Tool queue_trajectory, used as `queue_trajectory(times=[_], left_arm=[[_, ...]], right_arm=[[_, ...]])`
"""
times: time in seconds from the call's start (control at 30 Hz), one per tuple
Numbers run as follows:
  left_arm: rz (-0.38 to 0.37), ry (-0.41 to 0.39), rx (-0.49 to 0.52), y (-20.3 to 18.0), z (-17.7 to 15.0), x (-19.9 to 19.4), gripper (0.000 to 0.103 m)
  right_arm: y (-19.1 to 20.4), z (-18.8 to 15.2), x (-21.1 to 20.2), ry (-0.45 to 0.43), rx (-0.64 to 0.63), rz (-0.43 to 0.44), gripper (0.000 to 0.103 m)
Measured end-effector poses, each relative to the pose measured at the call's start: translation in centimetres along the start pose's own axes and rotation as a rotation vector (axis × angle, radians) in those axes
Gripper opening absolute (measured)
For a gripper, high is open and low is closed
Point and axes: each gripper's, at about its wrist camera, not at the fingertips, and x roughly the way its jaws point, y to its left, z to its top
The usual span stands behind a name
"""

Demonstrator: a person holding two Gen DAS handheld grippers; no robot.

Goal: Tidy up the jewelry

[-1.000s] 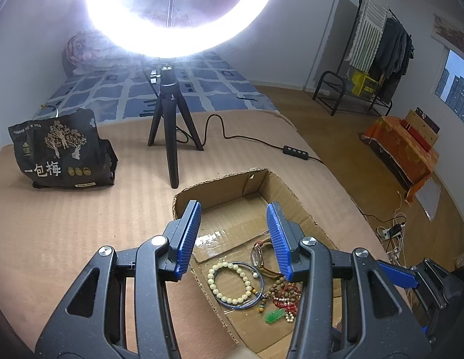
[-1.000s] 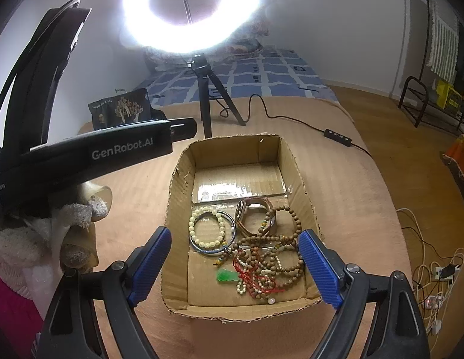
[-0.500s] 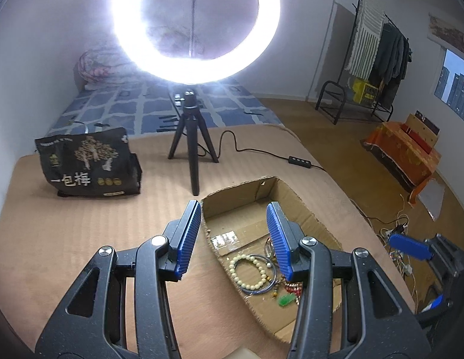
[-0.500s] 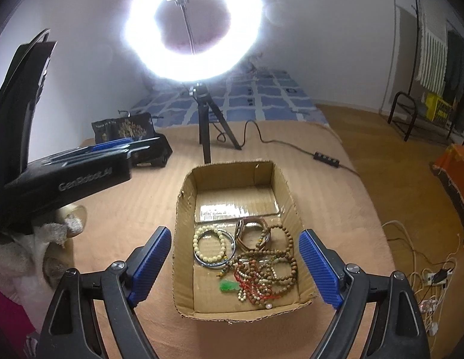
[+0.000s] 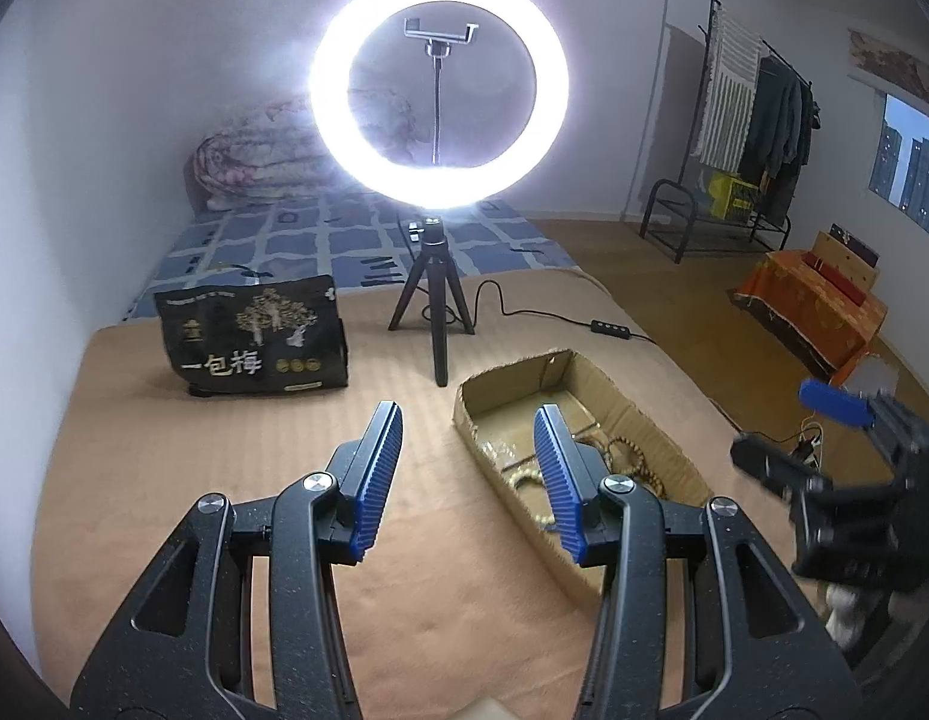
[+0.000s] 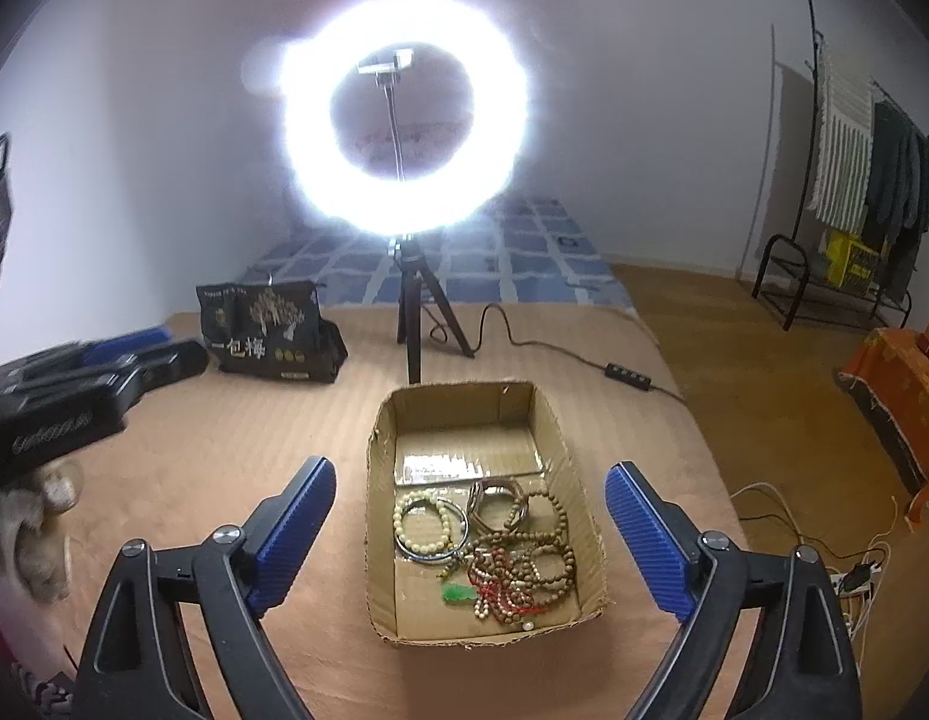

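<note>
Both tools hung above the tan bedcover with nothing in them: the left gripper [image 5: 467, 474] sat moderately parted beside the cardboard box [image 6: 380, 516], and the right gripper [image 6: 470, 534] was spread wide, its blue pads straddling the box from above without touching it. Inside, at the near end, the jewelry lay heaped together — a cream bead bracelet [image 6: 421, 523] inside a metal bangle, brown wooden bead strands [image 6: 539, 546], a small green pendant [image 6: 458, 592]. Behind the box stood the glowing ring light [image 5: 439, 90] on its tripod, with a black printed bag [image 5: 251, 336] off to the left.
</note>
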Motion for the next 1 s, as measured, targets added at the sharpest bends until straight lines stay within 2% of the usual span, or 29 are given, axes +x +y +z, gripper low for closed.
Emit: queue_trajectory(times=[0.07, 0.13, 0.37, 0.53, 0.6, 0.7, 0.87, 1.0], left_arm=[[0.005, -0.008, 0.012, 0.1, -0.6, -1.3, 0.049], [0.020, -0.021, 0.026, 0.2, -1.3, -2.5, 0.058], [0.033, -0.022, 0.041, 0.4, -3.7, -5.6, 0.059], [0.043, -0.039, 0.046, 0.1, -5.2, -7.3, 0.070], [0.049, -0.047, 0.056, -0.2, -5.6, -7.8, 0.071], [0.039, -0.057, 0.059, -0.6, -6.0, -8.4, 0.081], [0.052, -0.075, 0.069, -1.3, -6.5, -8.9, 0.084], [0.057, -0.092, 0.080, -1.6, -6.7, -9.2, 0.095]], right_arm=[[0.4, 0.1, -0.9, -0.023, -0.004, -0.007, 0.097], [0.8, 0.1, -1.7, -0.045, -0.010, -0.020, 0.100], [2.5, 0.0, -3.6, -0.096, -0.044, -0.038, 0.103], [3.0, -0.3, -4.4, -0.115, -0.051, -0.049, 0.103], [3.2, -0.4, -4.6, -0.121, -0.049, -0.055, 0.103], [3.3, -0.7, -5.0, -0.136, -0.042, -0.075, 0.103], [3.3, -0.9, -5.2, -0.151, -0.032, -0.081, 0.103], [3.1, -0.9, -5.0, -0.155, -0.018, -0.091, 0.103]])
